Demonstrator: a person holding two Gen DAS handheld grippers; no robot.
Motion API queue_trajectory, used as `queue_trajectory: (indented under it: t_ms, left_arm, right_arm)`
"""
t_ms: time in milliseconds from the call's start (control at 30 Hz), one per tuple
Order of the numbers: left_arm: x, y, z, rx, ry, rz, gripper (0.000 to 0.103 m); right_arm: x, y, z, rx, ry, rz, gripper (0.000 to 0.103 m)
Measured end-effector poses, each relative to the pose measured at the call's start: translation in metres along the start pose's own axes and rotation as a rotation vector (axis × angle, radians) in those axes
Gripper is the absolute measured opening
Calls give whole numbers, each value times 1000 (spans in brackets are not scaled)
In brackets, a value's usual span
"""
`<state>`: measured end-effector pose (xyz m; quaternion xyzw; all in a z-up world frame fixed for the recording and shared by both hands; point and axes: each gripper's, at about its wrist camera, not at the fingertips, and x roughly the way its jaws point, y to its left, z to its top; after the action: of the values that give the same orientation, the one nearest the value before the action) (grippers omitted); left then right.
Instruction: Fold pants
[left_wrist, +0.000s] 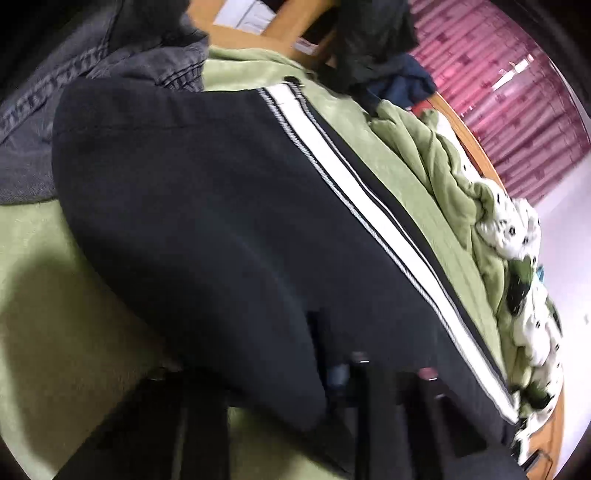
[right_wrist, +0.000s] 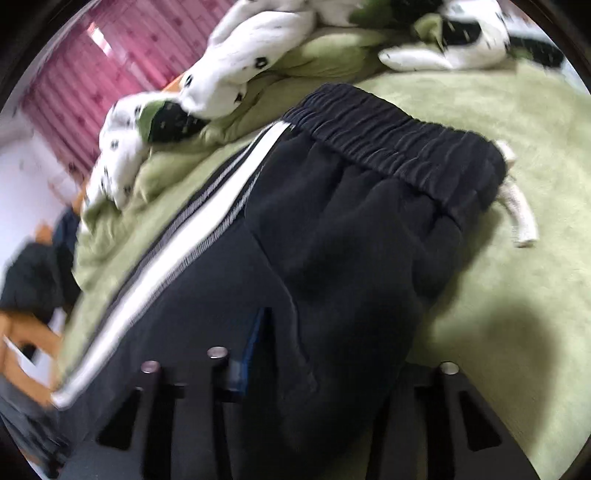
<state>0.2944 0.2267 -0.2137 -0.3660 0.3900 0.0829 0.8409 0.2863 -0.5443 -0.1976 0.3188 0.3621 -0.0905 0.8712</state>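
Both claws seem buried in the black pants (right_wrist: 332, 258): the left gripper (left_wrist: 332, 373) and the right gripper (right_wrist: 280, 354) each have cloth bunched between their fingers, though blur hides whether either truly clenches it. Ahead of them the pants lie flat on a green blanket (right_wrist: 517, 314), white side stripe (left_wrist: 369, 206) running away, elastic waistband (right_wrist: 391, 147) farthest from the right claw. Beyond sit a spotted white quilt (right_wrist: 236, 62), grey jeans (left_wrist: 37, 122) and a pink curtain (left_wrist: 517, 92).

Both wrist views look closely down at the same pants (left_wrist: 221, 221).
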Motion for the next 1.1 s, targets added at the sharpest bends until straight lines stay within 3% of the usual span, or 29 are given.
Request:
queue_trajectory:
  t_ms: [133,233,367,700,800,867,900,967,1000,1100]
  left_arm:
    - [-16,-7,0,60,-12,6,11]
    - [-43,-17,-7,122,-25,7,9]
    - [-82,-21,-31,175,-19,1,9]
    - [-155,-1,-132,414,92,-16,11]
    - [-154,3,-156,476,69,58,14]
    - [-154,8,-161,465,60,72,16]
    - [-156,10,-160,442,61,68,18]
    - [-161,16,-156,385,78,101,41]
    - [-164,19,-156,370,81,113,61]
    - [-180,33,-161,342,58,102,65]
  right_arm:
    - [-23,9,8,-44,-58,8,15]
    - [-58,4,8,-1,-110,74,14]
    - [-95,-4,-4,3,-114,58,13]
    - [-211,-100,-41,-26,-79,59,13]
    - [-214,-128,-59,-24,-25,44,16]
    - [-202,-144,-72,-5,32,30,20]
    - [-199,-150,-77,4,42,14,31]
    - [-203,-162,-84,21,24,-6,50]
    - [-208,-165,-85,21,8,-13,56]
    - [-222,-175,-84,43,-53,-15,63]
